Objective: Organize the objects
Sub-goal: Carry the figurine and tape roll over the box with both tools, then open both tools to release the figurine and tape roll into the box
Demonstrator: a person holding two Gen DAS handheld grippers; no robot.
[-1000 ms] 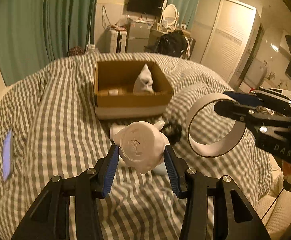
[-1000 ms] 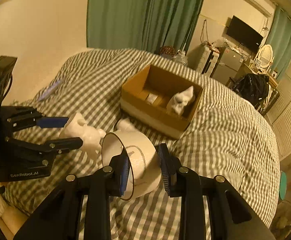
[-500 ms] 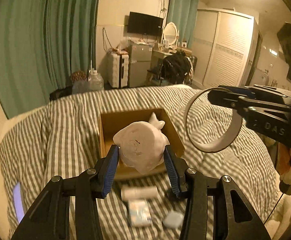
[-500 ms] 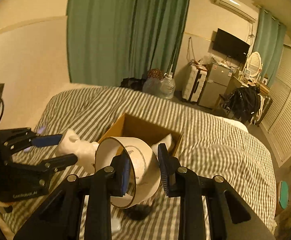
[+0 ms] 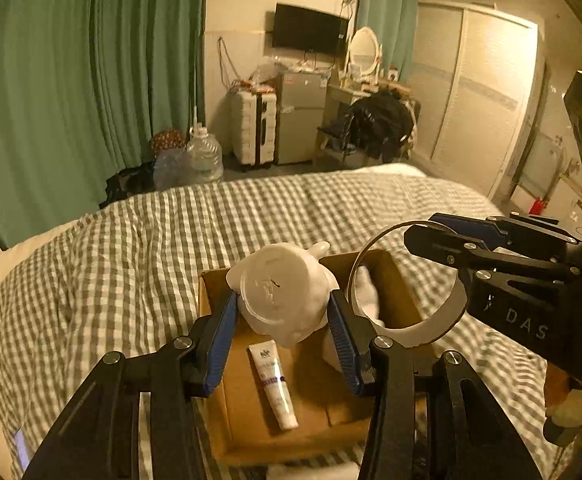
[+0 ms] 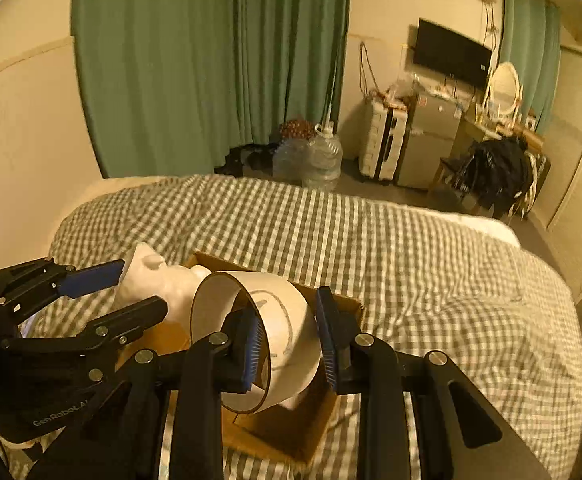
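Observation:
My left gripper (image 5: 283,316) is shut on a white figurine (image 5: 279,300) and holds it above the open cardboard box (image 5: 251,436) on the bed. The figurine also shows in the right wrist view (image 6: 159,280). My right gripper (image 6: 287,344) is shut on a white tape ring (image 6: 283,320), held over the box's right side; the ring shows in the left wrist view (image 5: 447,316). Inside the box lie a white tube (image 5: 273,384) and another white figurine (image 5: 365,292).
The box (image 6: 283,428) sits on a grey-checked duvet (image 5: 131,264). Green curtains (image 6: 211,60) hang behind the bed. Water jugs (image 6: 323,156), a suitcase (image 6: 383,140) and a small fridge (image 5: 299,116) stand beyond the bed's far edge.
Both grippers have moved forward and lifted over the box with their loads. The box now lies directly below them; loose items in front of it have dropped out of view.

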